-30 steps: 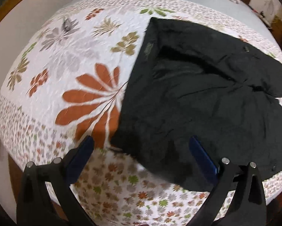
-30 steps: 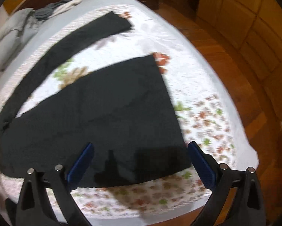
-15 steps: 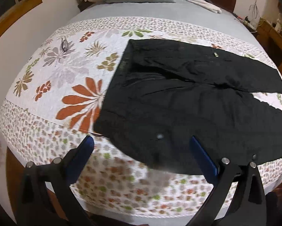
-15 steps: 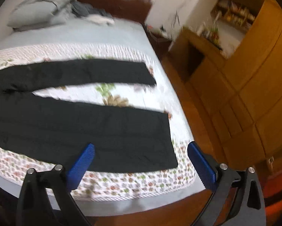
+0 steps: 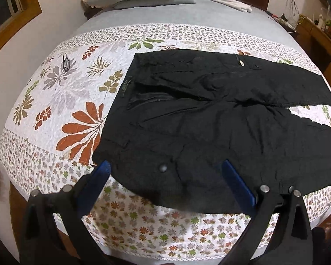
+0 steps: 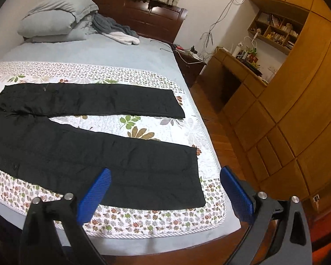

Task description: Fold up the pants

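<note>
You see matt black crinkled cloth pants (image 5: 209,132) on a quilted floral cloth cover (image 5: 61,110), and glossy wood cabinets (image 6: 298,110) beside the bed.

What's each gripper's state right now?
Left gripper: open, empty, above the pants waistband.
Right gripper: open, empty, above the near leg hem.

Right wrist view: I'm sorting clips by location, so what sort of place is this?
A bedroom, most likely in a home: a bed with grey pillows against a wooden headboard, the black pants spread on its floral quilt, and wooden wardrobes alongside.
</note>
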Action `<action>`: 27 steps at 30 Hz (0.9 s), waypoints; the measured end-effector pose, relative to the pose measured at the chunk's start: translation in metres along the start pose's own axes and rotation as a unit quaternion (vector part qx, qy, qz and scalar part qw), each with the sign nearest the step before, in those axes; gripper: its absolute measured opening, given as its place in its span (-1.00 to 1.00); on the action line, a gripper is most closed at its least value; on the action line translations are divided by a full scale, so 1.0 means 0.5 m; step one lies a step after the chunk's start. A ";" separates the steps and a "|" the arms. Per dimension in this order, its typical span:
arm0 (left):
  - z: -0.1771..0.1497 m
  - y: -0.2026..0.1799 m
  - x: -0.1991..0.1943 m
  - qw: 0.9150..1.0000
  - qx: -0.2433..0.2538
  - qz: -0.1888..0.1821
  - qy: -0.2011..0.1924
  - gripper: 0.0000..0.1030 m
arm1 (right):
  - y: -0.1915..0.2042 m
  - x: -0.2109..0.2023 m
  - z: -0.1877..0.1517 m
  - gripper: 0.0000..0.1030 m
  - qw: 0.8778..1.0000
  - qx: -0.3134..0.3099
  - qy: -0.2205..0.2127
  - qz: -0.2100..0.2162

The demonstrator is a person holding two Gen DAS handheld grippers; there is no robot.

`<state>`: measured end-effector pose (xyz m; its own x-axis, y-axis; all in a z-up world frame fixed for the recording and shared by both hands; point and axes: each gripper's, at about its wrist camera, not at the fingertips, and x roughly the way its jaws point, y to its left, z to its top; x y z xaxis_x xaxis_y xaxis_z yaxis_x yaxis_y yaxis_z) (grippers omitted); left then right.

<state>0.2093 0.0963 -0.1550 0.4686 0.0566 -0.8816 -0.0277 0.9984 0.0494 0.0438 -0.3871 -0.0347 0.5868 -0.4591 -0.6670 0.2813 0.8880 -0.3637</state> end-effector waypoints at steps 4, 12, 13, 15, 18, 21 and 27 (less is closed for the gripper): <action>-0.002 0.020 0.000 1.000 -0.002 0.001 -0.001 0.95 | -0.007 0.008 -0.009 0.94 1.000 0.010 0.018 0.023; -0.006 0.166 0.082 0.996 -0.072 0.002 0.048 0.95 | -0.258 0.270 -0.126 0.94 0.915 0.268 0.145 0.263; -0.008 0.179 0.089 0.996 -0.075 0.002 0.053 0.95 | -0.292 0.317 -0.154 0.94 0.897 0.298 0.170 0.278; -0.014 0.204 0.101 0.995 -0.080 0.010 0.057 0.95 | -0.324 0.366 -0.187 0.94 0.883 0.324 0.178 0.290; -0.019 0.226 0.115 0.993 -0.093 -0.001 0.069 0.95 | -0.352 0.431 -0.234 0.94 0.868 0.360 0.195 0.282; -0.021 0.245 0.128 0.988 -0.128 -0.041 0.077 0.95 | -0.352 0.482 -0.274 0.94 0.844 0.399 0.205 0.293; -0.025 0.268 0.161 0.974 -0.182 -0.076 0.108 -0.46 | -0.316 0.513 -0.281 0.92 0.840 0.399 0.211 0.302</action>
<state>0.2322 0.2347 -0.2254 0.2962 -0.1317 -0.9460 -0.3025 0.9265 -0.2237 0.0431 -0.6488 -0.2399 0.5309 0.2628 -0.8056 0.5478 0.6189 0.5629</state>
